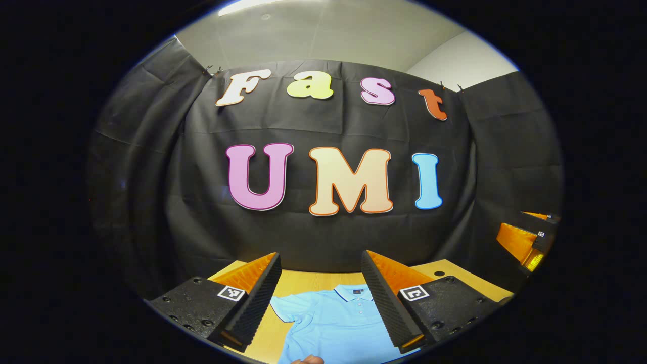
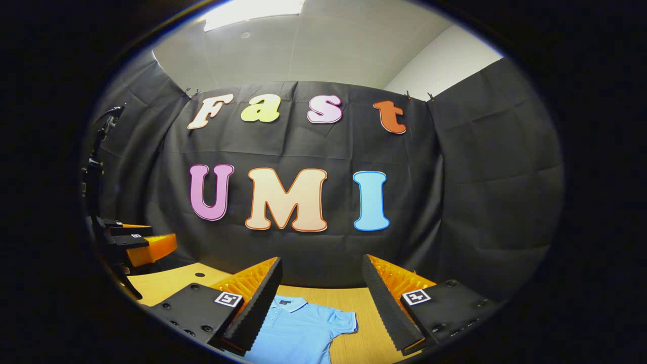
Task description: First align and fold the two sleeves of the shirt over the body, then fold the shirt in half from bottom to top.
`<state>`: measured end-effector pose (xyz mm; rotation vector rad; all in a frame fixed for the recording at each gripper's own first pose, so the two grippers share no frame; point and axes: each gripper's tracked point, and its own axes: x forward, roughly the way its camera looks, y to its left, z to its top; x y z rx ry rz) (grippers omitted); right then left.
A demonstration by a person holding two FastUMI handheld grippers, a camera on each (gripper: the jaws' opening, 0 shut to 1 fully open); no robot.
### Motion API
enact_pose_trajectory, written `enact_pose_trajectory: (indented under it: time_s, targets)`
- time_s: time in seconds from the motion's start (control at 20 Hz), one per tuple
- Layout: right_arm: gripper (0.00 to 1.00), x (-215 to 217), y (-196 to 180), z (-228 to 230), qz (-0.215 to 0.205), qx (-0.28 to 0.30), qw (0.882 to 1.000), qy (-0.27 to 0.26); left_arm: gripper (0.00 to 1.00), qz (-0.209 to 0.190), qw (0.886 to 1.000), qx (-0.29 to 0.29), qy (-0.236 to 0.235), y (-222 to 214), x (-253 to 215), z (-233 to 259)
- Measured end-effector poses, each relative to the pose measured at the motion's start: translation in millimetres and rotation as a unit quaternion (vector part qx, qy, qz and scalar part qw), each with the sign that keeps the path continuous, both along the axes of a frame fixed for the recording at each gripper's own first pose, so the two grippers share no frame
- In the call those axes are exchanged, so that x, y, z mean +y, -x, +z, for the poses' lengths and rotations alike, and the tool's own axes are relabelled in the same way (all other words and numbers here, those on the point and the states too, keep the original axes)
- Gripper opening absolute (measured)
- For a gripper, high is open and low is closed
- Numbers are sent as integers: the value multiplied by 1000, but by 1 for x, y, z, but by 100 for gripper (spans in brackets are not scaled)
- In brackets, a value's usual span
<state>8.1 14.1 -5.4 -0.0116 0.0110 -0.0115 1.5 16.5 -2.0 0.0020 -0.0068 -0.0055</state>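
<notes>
- Shirt (image 1: 331, 323) flat on the worktop (image 1: 313, 278), collar toward the booth wall, both short sleeves spread out to the sides, unfolded
- No fold made yet: sleeves and bottom-to-top fold all left
- Left gripper (image 1: 321, 298) wide, holding nothing, above the shirt
- Right gripper (image 2: 321, 303) wide, holding nothing, above the shirt

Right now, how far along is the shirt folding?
Nothing looks folded yet. The blue shirt lies flat on the table, collar toward the wall, with one sleeve and the other sleeve spread outward. The left gripper and right gripper hover open above it, gripping nothing. Both sleeve folds and the bottom-to-top fold remain.
</notes>
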Motion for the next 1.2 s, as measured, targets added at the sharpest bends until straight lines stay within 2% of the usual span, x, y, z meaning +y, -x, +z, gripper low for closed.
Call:
enact_pose_trajectory:
  time_s: [0.3,0.55,0.8,1.2]
  targets:
    - [98,3,-11,-13,-2,9,1000,14,95,7,1000,-2,0,-3,11,-1]
    - [98,-11,-41,-42,-20,27,999,35,95,16,1000,-6,2,-13,20,3]
    - [99,-31,-83,-91,-49,64,995,52,95,18,1000,-11,-8,-25,28,6]
    - [99,-54,-154,-194,-72,160,984,42,95,33,999,8,-20,-39,54,-11]
